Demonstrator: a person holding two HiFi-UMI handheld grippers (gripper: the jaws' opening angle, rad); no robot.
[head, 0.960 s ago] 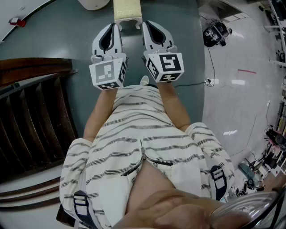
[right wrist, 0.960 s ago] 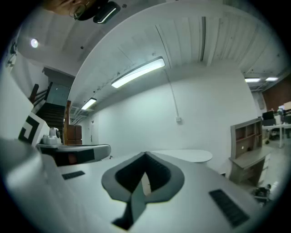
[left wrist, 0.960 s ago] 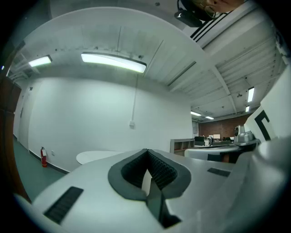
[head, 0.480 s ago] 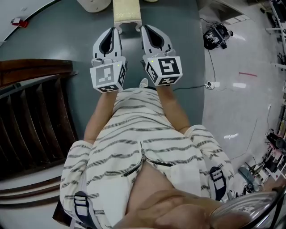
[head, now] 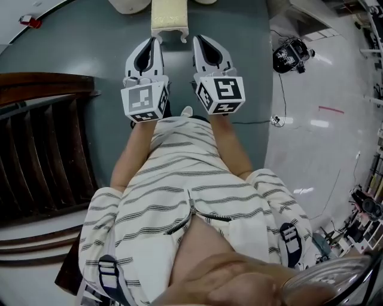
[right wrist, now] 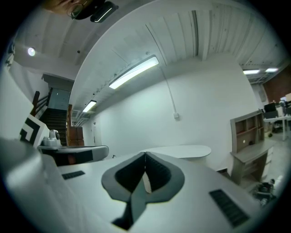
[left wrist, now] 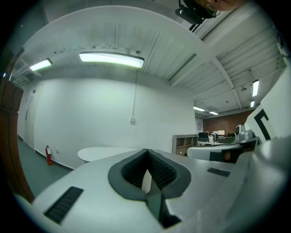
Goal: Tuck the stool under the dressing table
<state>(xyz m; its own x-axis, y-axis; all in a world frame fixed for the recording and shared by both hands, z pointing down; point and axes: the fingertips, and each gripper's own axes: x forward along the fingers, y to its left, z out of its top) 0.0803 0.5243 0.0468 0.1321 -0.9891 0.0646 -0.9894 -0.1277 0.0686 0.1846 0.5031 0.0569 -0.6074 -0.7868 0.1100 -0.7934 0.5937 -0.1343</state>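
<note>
A cream padded seat on a white frame, apparently the stool (head: 169, 18), stands at the top edge of the head view on the grey-green floor. My left gripper (head: 153, 42) and right gripper (head: 198, 40) are held side by side just short of it, apart from it and pointing level. Both are shut with nothing between the jaws, as seen for the left gripper (left wrist: 148, 158) and the right gripper (right wrist: 145, 160) in their own views. A wooden desk with shelves (right wrist: 249, 136) stands by the white wall at the far right; I cannot tell if it is the dressing table.
A dark wooden staircase (head: 42, 149) fills the left. A white rounded table (left wrist: 107, 154) stands against the wall ahead, a red fire extinguisher (left wrist: 48, 155) to its left. A black device (head: 291, 52) and a cable (head: 257, 121) lie on the floor at the right.
The head view has drifted slightly, so the staircase and floor items sit a little differently. Both grippers stay shut, side by side, before the stool.
</note>
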